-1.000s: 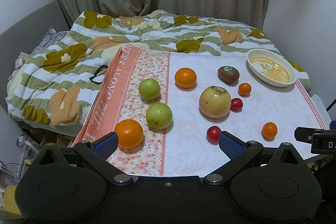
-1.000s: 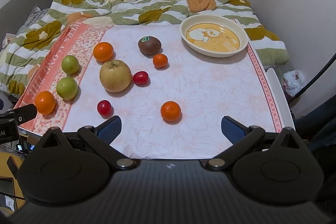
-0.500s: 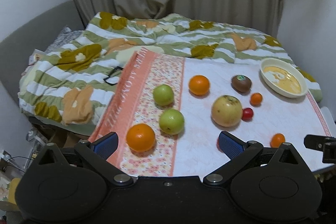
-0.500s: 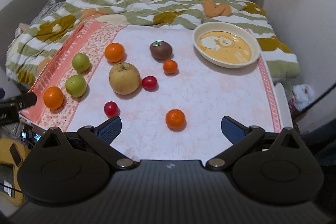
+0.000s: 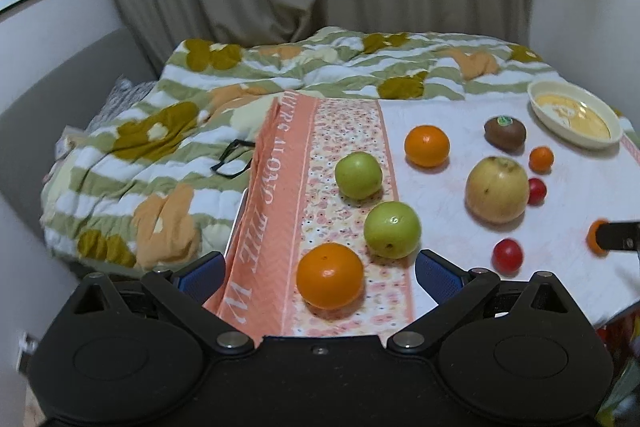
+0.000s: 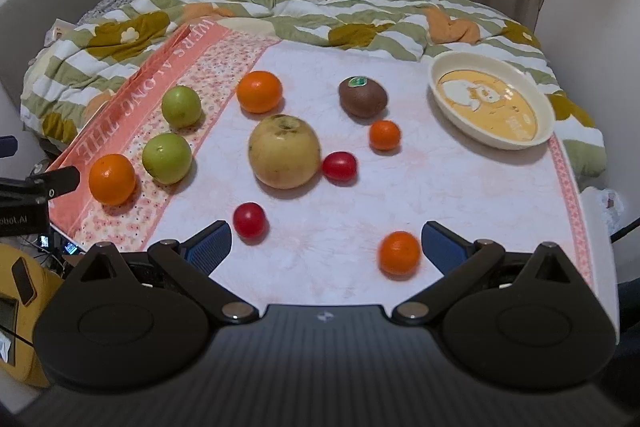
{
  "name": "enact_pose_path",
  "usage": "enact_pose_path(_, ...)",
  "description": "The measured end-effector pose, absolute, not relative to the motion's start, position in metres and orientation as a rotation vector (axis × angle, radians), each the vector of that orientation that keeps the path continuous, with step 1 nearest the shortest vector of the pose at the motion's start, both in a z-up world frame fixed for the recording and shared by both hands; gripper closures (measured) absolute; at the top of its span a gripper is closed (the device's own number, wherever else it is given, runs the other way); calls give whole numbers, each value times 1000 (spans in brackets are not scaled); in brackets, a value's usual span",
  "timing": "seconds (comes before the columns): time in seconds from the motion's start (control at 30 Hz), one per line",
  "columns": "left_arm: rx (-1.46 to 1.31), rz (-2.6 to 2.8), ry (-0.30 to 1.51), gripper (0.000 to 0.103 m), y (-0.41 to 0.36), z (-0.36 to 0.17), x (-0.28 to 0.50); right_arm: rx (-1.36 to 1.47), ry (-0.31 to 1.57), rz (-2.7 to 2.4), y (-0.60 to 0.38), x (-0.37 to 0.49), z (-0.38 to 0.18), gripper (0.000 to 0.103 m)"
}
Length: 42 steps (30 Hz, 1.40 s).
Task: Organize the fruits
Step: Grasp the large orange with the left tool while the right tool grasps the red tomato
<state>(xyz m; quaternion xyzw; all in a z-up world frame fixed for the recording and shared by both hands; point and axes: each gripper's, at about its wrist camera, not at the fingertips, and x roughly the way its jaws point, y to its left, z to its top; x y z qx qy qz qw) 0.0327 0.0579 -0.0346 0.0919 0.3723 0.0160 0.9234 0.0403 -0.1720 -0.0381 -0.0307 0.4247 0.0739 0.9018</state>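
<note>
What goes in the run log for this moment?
left gripper: open, nearest orange between fingers, ungripped | right gripper: open, empty, by small orange | bowl: empty | fruit: all on cloth

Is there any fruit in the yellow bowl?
No, the yellow bowl holds no fruit; only its printed picture shows inside, and all the fruit lies on the cloth.

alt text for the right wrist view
The open right gripper hovers low over a floral cloth scattered with fruit, a small orange lying just inside its right fingertip. A cream dish sits empty at the far right corner.
</note>
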Motion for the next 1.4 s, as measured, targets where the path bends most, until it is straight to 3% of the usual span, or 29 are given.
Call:
enact_pose_path(0.43, 287, -151, 774, 2, 82, -86, 68, -41, 903, 30, -123, 58, -87, 0)
enact_pose_path(0.77, 271, -231, 842, 21, 87, -112, 88, -31, 920, 23, -105, 65, -109, 0)
enact_pose_path(0.93, 231, -267, 886, 39, 90, -118, 93, -36, 929, 35, -98, 70, -115, 11)
enact_pose_path(1.4, 202, -277, 902, 39, 94, -116, 91, -56, 938, 52, -91, 81, -121, 38)
